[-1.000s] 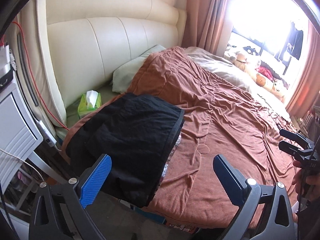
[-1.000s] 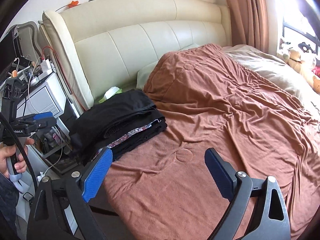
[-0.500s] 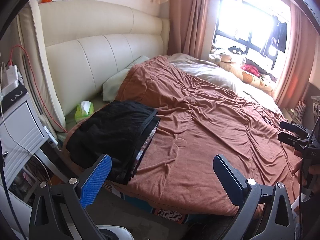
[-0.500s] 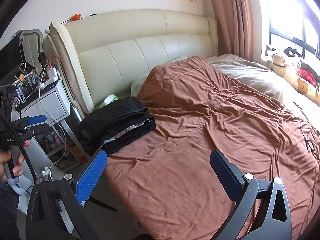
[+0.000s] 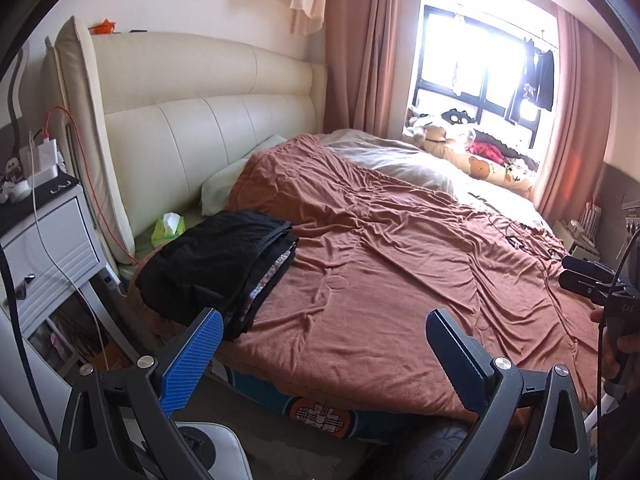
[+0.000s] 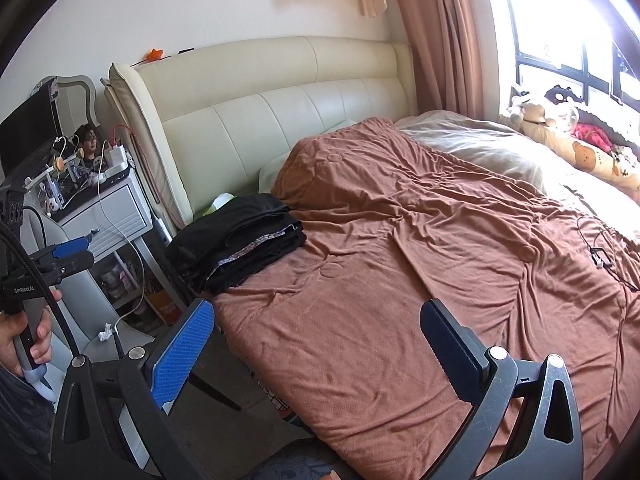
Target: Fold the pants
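Observation:
A stack of folded black pants lies on the near left corner of the bed, with a patterned garment showing between the layers. My left gripper hangs open over the bed's front edge, well back from the stack, nothing between its fingers. My right gripper is also open and empty, held above the brown blanket to the right of the stack. Each gripper shows in the other's view: the right one at the right edge, the left one at the left edge, held by a hand.
A white bedside cabinet with cables stands left of the bed. A green tissue box sits by the cream headboard. Plush toys line the window side. A black cable lies on the blanket. A white chair is below.
Both grippers have pulled back and slightly up from the bed. The pants stack now looks smaller and farther away. The stack itself has not moved.

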The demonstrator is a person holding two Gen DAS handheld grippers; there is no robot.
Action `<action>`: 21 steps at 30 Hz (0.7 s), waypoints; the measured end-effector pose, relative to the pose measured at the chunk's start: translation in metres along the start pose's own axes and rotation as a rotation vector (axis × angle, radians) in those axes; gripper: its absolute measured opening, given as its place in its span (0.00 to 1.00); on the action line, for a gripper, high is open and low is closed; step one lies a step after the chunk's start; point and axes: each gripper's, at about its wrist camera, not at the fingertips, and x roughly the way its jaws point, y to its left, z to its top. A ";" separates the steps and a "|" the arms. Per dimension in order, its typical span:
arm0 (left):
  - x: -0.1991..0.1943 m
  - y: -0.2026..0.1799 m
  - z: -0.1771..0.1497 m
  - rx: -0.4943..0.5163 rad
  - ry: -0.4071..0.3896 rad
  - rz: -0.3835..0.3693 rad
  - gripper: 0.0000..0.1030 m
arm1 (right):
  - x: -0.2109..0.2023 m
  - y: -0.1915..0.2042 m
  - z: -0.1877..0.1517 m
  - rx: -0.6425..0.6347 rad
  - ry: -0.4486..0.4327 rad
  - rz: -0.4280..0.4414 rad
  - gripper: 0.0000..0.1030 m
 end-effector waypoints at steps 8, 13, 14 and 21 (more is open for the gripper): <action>-0.027 -0.019 -0.026 0.034 -0.060 -0.002 0.99 | -0.051 0.011 -0.051 0.002 -0.066 -0.068 1.00; -0.041 -0.034 -0.045 0.071 -0.084 -0.008 0.99 | -0.072 0.014 -0.081 0.029 -0.105 -0.095 1.00; -0.044 -0.037 -0.050 0.075 -0.086 -0.013 1.00 | -0.075 0.014 -0.085 0.033 -0.109 -0.104 1.00; -0.061 -0.050 -0.076 0.087 -0.127 -0.037 1.00 | -0.106 0.027 -0.121 0.038 -0.158 -0.130 1.00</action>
